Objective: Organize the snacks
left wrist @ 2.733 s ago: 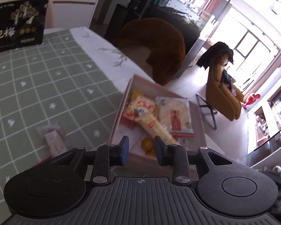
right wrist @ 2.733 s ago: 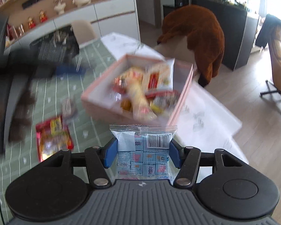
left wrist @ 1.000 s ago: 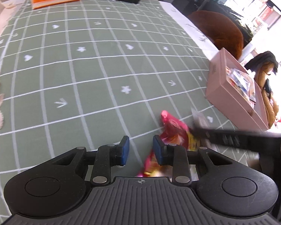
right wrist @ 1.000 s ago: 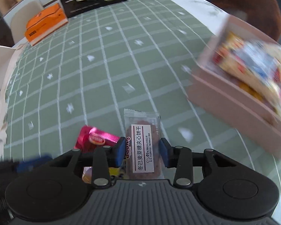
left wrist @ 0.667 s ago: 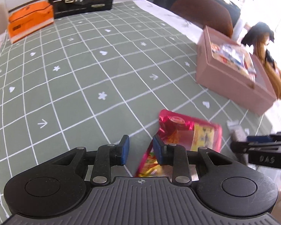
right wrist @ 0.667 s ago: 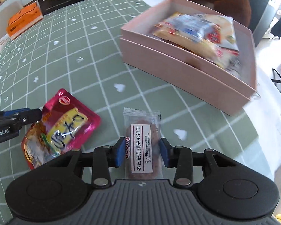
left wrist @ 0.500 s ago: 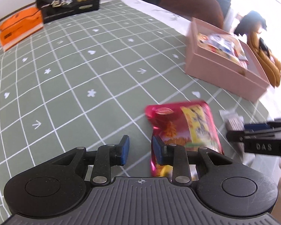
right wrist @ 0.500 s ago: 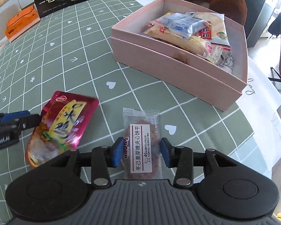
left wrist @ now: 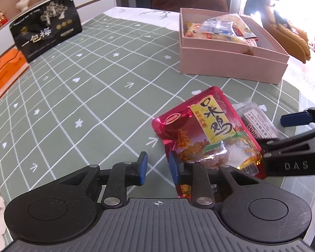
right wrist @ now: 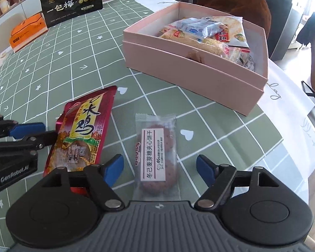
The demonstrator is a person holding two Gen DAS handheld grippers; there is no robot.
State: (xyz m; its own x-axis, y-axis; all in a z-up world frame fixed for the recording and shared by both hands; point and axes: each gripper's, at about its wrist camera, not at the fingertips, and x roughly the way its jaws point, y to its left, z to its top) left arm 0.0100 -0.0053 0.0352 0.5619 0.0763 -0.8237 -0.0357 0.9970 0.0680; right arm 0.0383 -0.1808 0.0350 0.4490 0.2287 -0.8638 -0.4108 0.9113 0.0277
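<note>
A clear cookie packet (right wrist: 156, 153) with a white label lies on the green checked cloth between the fingers of my right gripper (right wrist: 159, 164). Its jaws are opening and the pads stand clear of the packet. Left of it lies a red pouch (right wrist: 82, 130) with a yellow label. My left gripper (left wrist: 155, 168) sits at the pouch's (left wrist: 205, 130) left edge. Its jaws are closing to a narrow gap that shows only cloth, and the right finger overlaps the pouch's corner. Beyond stands a pink box (right wrist: 189, 71), (left wrist: 231, 63), holding several snack packs.
A black bag (left wrist: 46, 33) with white lettering and an orange box (left wrist: 4, 71) stand at the table's far left. A brown chair back (right wrist: 235, 0) rises behind the pink box. White cloth and the table's edge (right wrist: 294, 147) run down the right side.
My right gripper's jaws have spread off the cookie packet, which now lies loose on the cloth. The left gripper has rolled and shifted, and its gap has narrowed a little beside the red pouch.
</note>
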